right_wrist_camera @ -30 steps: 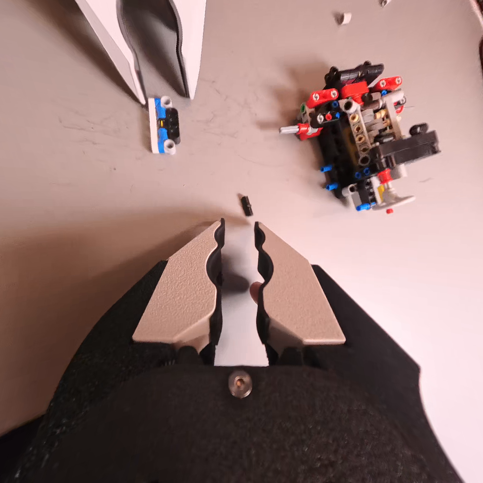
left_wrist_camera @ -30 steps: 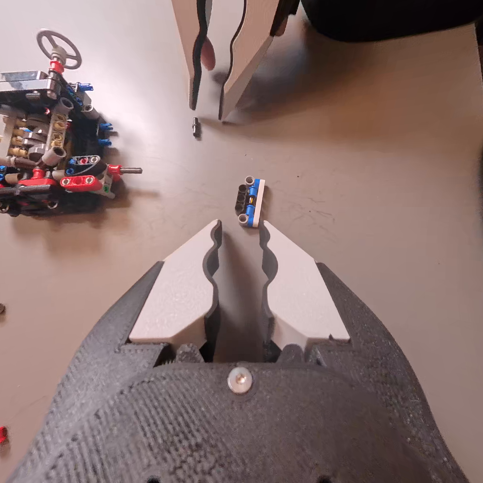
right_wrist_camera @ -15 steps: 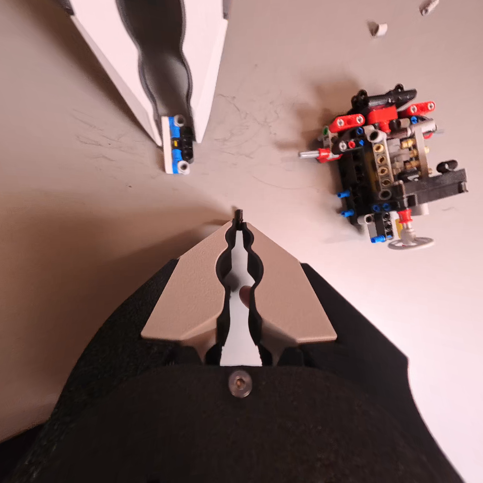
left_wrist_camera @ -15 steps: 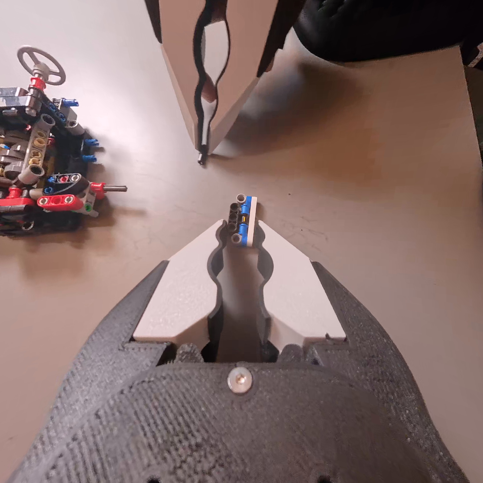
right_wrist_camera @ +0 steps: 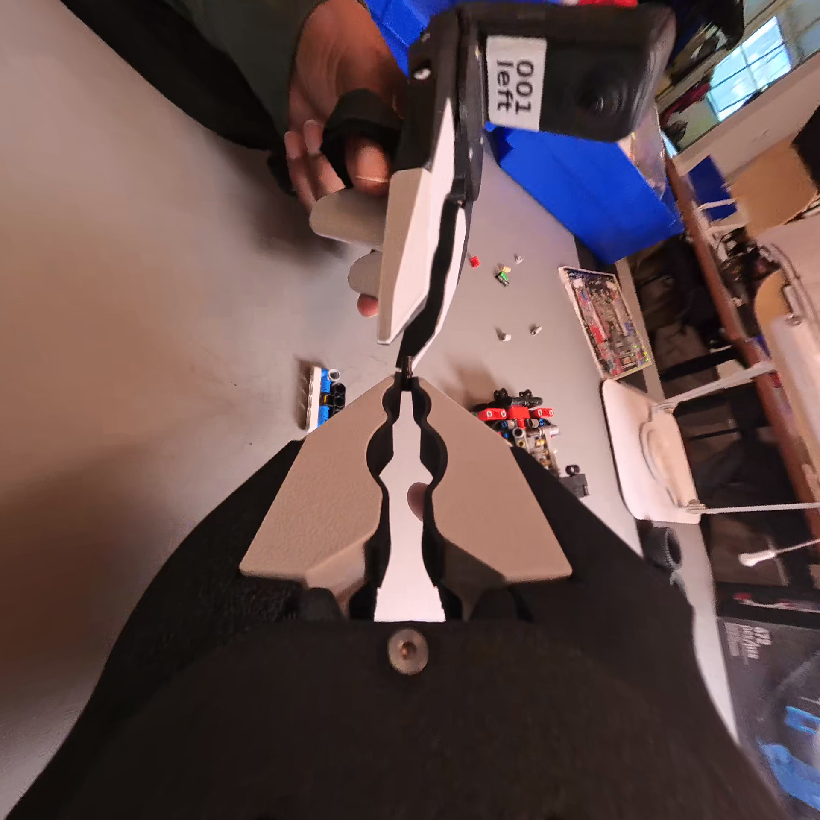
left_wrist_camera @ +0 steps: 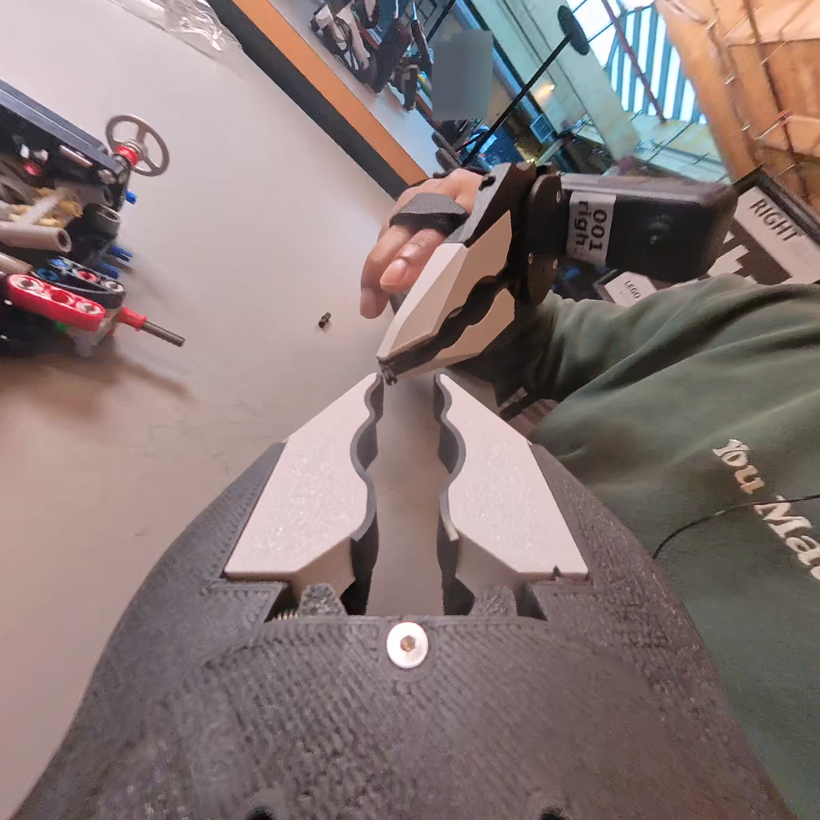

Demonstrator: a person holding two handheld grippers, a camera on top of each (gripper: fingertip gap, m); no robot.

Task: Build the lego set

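Left wrist view: left gripper [left_wrist_camera: 407, 385] spread wide and empty, raised over the grey table [left_wrist_camera: 222, 199]; right gripper [left_wrist_camera: 390, 375] crossing just ahead of its tips, pressed onto a small black pin [left_wrist_camera: 391, 378]; a second black pin [left_wrist_camera: 325, 319] lying loose on the table beyond; partly built lego model [left_wrist_camera: 57, 248] with grey steering wheel at the left edge; green sleeve [left_wrist_camera: 665, 399] on the right. Right wrist view: right gripper [right_wrist_camera: 404, 382] pinching the same black pin [right_wrist_camera: 405, 370], tips nearly meeting those of the left gripper [right_wrist_camera: 410, 346]; only here, a small blue, white and black sub-assembly [right_wrist_camera: 321, 397] on the table left of the fingers, the lego model [right_wrist_camera: 523, 426] to the right, scattered small pieces [right_wrist_camera: 503, 275], an instruction booklet [right_wrist_camera: 605, 319] and a blue box [right_wrist_camera: 590, 186].
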